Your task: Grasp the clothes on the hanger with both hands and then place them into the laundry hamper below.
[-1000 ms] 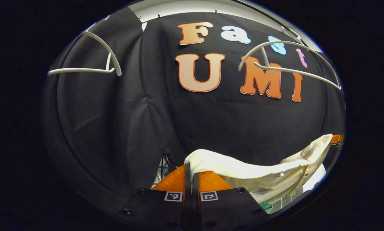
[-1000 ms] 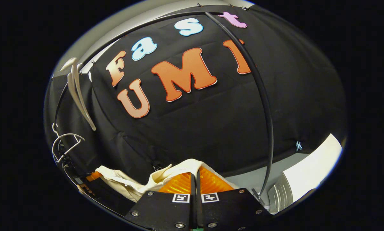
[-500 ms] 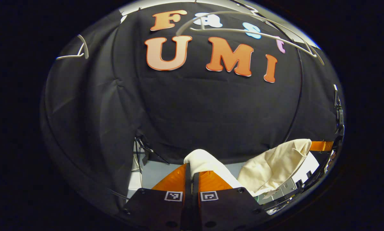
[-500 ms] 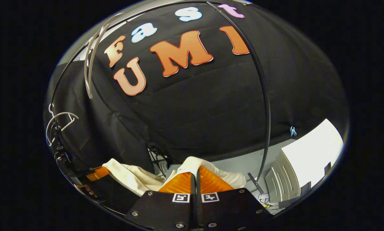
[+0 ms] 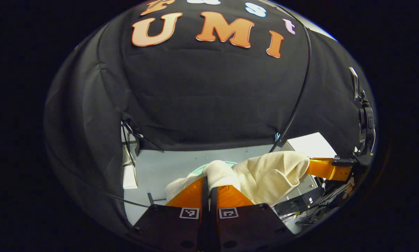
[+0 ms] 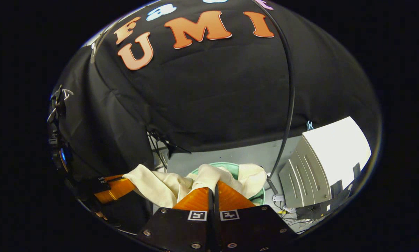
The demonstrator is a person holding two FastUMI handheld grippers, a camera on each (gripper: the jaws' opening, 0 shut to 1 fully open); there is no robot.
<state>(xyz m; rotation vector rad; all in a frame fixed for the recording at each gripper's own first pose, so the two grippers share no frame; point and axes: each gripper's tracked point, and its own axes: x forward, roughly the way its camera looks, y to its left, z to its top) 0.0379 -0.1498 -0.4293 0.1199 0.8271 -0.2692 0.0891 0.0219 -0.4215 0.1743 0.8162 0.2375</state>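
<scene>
A cream garment (image 5: 269, 173) hangs stretched between my two grippers, off the hangers. My left gripper (image 5: 208, 179) is shut on one bunched corner of it. In the left gripper view the right gripper (image 5: 326, 168) holds the far end at the right. My right gripper (image 6: 213, 186) is shut on another fold of the garment (image 6: 160, 185), and the left gripper (image 6: 115, 188) shows at the lower left. The round green laundry hamper (image 6: 233, 166) stands on the floor just below the cloth; part of its rim (image 5: 227, 162) peeks out behind the garment.
A black rack pole (image 6: 290, 101) runs down to the floor beside the hamper. A white ribbed cabinet (image 6: 326, 154) stands at the right, also seen as a white box (image 5: 309, 145). Cables (image 6: 160, 147) hang at the booth cloth's lower edge above the grey floor (image 5: 174, 166).
Both grippers have come down with the garment. The white hangers have slid out at the top of the views, and the floor and green hamper have come into sight.
</scene>
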